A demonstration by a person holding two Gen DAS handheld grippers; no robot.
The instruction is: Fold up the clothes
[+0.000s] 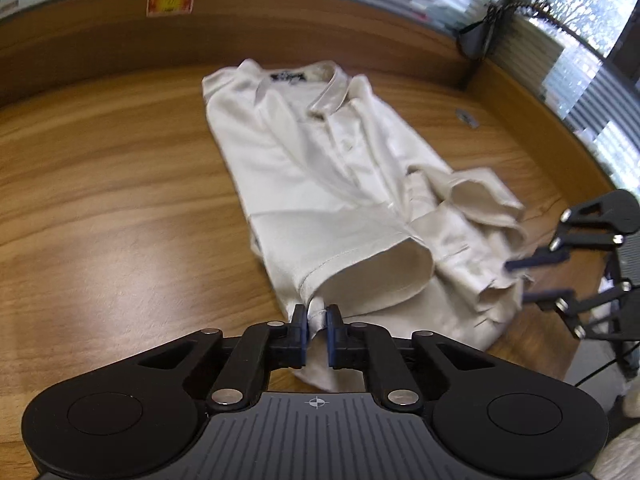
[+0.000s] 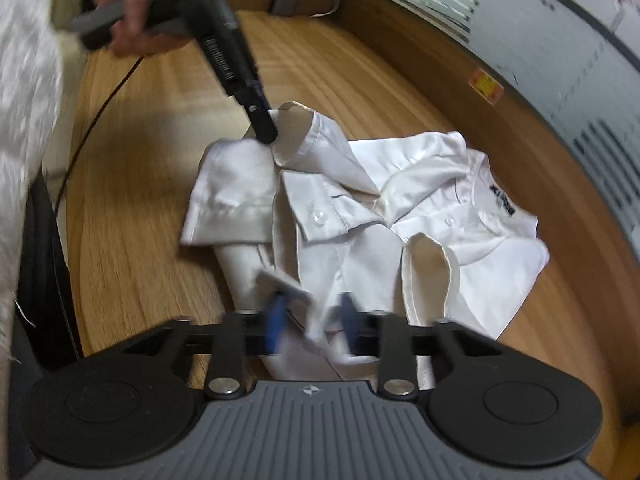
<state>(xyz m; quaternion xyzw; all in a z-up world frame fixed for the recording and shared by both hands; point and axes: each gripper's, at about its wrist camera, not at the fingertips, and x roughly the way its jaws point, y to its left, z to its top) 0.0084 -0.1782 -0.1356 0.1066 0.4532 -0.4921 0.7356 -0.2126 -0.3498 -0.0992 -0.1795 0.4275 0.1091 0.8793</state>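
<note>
Angling steeply down, left gripper [image 1: 317, 332] clamped on the shirt [image 1: 320, 184].

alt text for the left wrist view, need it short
The left gripper is shut on the near hem of a white collared shirt lying on a wooden table. The right gripper enters at the right edge, by the shirt's other near corner.

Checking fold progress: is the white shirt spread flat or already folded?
Partly folded: the shirt lies collar-up on the table, both sleeves folded inward over the front, hem end not yet folded up.
</note>
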